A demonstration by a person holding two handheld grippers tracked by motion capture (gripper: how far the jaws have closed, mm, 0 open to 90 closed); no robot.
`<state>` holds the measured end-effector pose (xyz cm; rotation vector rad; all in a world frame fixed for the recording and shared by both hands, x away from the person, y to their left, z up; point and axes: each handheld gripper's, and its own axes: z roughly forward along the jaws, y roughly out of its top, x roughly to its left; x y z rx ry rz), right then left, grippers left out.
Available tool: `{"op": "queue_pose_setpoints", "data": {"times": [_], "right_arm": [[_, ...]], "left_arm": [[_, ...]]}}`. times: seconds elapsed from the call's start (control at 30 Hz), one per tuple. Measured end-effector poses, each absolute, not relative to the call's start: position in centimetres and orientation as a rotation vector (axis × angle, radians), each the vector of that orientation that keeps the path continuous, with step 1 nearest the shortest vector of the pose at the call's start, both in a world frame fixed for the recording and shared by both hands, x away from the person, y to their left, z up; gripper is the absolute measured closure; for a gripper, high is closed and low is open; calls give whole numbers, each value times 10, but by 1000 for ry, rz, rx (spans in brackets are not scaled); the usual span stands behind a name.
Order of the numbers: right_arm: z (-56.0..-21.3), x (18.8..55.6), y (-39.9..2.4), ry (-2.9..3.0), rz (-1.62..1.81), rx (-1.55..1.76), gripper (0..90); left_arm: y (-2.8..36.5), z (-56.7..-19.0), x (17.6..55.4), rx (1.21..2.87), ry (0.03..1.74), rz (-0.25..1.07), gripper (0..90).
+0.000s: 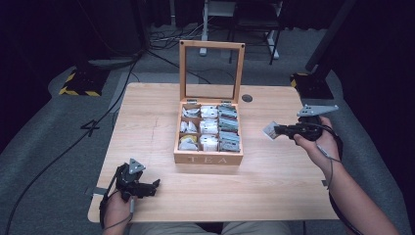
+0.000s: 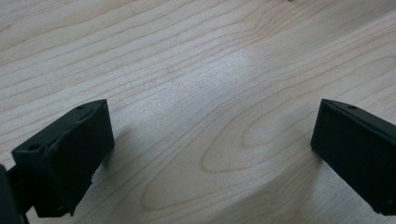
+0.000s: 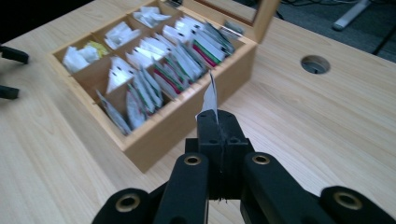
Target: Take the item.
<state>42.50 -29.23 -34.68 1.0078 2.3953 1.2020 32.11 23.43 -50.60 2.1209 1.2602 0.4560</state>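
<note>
Right gripper (image 1: 278,130) held above the table (image 1: 274,186) to the right of the tea box (image 1: 208,157), jaws pressed together on a tea packet (image 1: 270,130). In the right gripper view, packet (image 3: 211,97) seen edge-on, standing up out of the closed jaw tips as a thin sliver, long axis running away from the jaws and toward the box (image 3: 187,116). Packet clear of the box, not touching wall or rim; box lying ahead and to the left of the jaws in that view, near wall just past the packet tip. Lid (image 1: 211,71) standing upright at the back, compartments exposed, packets filed on edge in most of them. Whether the packet is bound for the box or for the bare table cannot be judged from this moment. Left gripper (image 1: 147,188) low at the near left corner of the table, well apart from the box, jaws spread wide with bare wood (image 2: 201,93) between them, holding nothing. Right hand (image 1: 318,142) plainly the nearer of the two to box and packet. Judged: any placement into a compartment calls for travel leftward over the near wall, with the packet's flat face lined up with the filed rows so as to slip between them rather than foul their top edges.
</note>
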Motion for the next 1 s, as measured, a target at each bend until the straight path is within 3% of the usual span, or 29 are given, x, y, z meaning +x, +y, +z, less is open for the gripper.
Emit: {"op": "queue_pose_setpoints", "data": {"times": [0.5,1.0], "right_arm": [[-389,439,-337,2326,1111,1179,900],[-423,442,-353,2328,1054,1276,900]], "left_arm": [[234,-506,321,2120,1262,454,0],[234,-506,321,2115,1264,452,0]]}}
